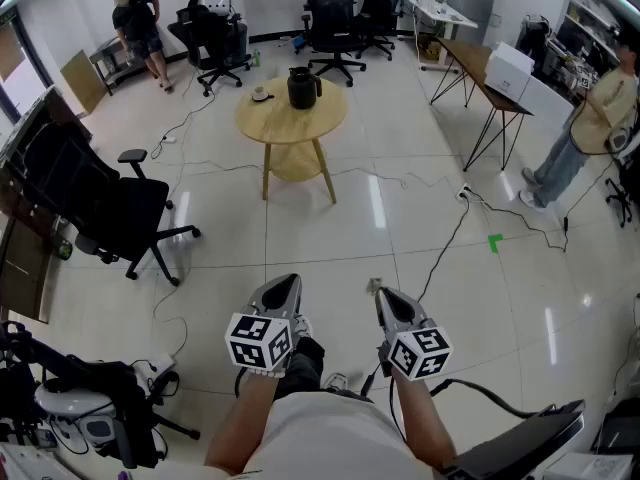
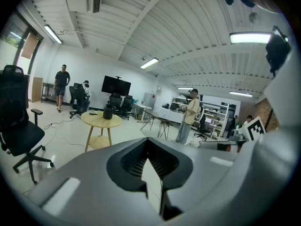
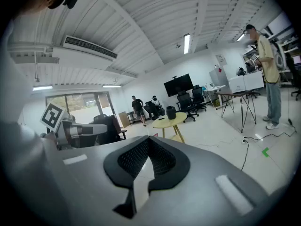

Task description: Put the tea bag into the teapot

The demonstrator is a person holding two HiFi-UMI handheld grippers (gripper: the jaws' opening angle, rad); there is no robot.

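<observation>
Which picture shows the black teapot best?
The head view: the teapot stands clear on the round wooden table, seen from above. Both gripper views show it only tiny and far away.

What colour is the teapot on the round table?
The teapot is black, clearest in the head view.

A black office chair (image 1: 110, 208) stood left of the round wooden counter (image 1: 290, 123), and a green tape mark (image 1: 495, 242) lay on the floor (image 1: 330, 238).
</observation>
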